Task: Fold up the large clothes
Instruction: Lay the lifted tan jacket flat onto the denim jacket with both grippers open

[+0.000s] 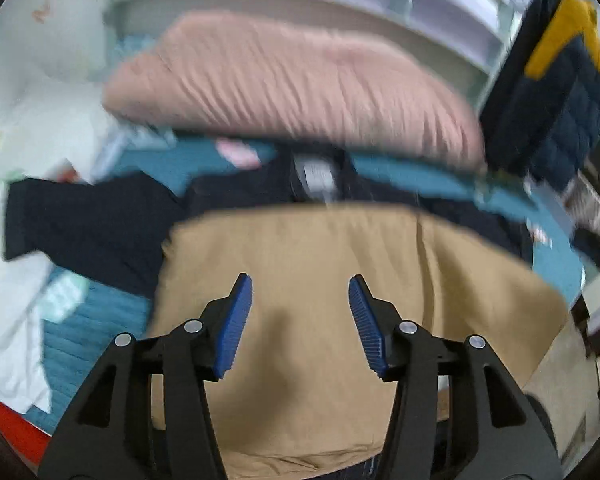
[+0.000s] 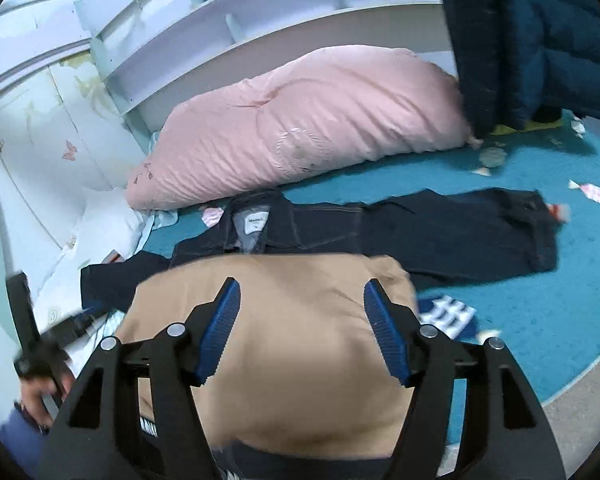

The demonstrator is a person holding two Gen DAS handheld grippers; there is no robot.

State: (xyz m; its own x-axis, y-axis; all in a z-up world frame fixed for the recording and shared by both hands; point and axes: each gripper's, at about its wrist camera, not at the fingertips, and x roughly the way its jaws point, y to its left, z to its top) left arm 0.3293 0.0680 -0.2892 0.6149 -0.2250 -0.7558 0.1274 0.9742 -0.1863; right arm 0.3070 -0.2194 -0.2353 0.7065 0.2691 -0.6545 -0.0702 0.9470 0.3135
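A dark denim jacket lies spread on the teal bed cover, collar and label up, one sleeve stretched right. A tan garment lies folded over its lower part. In the left wrist view the tan garment fills the middle, with the dark jacket showing behind and to the left. My left gripper is open and empty just above the tan cloth. My right gripper is open and empty above the same cloth. The left wrist view is blurred.
A large pink duvet lies at the back against white shelving. A navy puffer jacket hangs at the right. White bedding lies at the left. Candy wrappers dot the teal cover. The bed edge runs at the right.
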